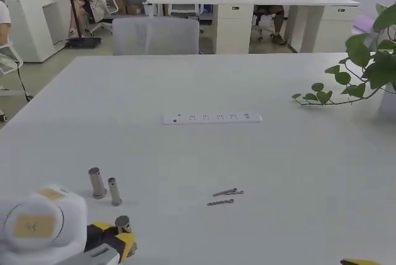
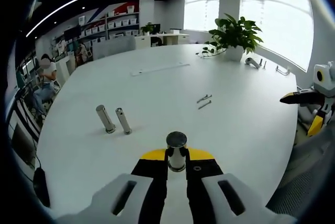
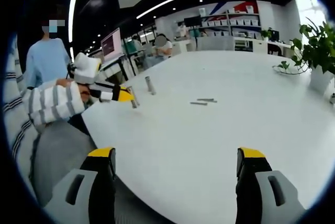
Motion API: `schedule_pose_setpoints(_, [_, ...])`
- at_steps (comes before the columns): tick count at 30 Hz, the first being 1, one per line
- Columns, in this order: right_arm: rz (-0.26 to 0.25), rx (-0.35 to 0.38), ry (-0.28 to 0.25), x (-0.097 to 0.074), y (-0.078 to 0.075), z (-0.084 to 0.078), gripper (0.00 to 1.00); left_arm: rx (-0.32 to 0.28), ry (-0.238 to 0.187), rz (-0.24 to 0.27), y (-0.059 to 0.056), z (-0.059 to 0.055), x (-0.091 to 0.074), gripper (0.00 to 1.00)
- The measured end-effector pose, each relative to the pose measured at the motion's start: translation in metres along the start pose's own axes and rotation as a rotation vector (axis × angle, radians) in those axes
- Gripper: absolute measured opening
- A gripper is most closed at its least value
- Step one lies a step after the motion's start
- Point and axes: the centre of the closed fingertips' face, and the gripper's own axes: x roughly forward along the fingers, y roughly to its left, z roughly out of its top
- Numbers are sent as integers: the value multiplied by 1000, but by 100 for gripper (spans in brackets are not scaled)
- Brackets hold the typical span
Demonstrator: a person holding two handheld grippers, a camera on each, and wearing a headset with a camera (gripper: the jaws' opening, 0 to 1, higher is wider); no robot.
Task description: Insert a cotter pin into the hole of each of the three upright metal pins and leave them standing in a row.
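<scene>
The left gripper point(image 2: 176, 162) has its yellow-tipped fingers point(image 2: 152, 157) closed tight on a short metal pin point(image 2: 176, 149), held upright with its flat round head above the tips. The right gripper point(image 3: 176, 155) gapes wide and grips nothing, its fingers over the near edge of the table point(image 1: 291, 172), a smooth white top in an open office of desks and shelved bins. Just beyond the left fingers, slightly to their left, two more pins point(image 2: 105, 118) stand close together. Thin cotter pins point(image 1: 228, 192) lie farther ahead to the right. Past them are a flat white power strip point(image 1: 211, 118), a trailing leafy plant point(image 1: 365, 67) and a grey chair point(image 1: 156, 36).
</scene>
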Motion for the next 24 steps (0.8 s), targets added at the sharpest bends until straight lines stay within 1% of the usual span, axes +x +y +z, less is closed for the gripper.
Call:
schedule_pose_setpoints(3, [-3, 1, 2, -1, -1, 0, 97, 9, 8, -7, -3, -4, 5, 10])
schedule_pose_setpoints(12, [-9, 5, 5, -1, -2, -1, 97, 4, 34, -16, -6, -15, 15, 10])
schedule_pose_setpoints(20, [-14, 7, 8, -1, -4, -1, 97, -3, 41, -22, -10, -20, 21, 10])
schedule_pose_setpoints(24, [-17, 9, 8, -1, -4, -1, 97, -6, 34, -26, -12, -21, 22, 10])
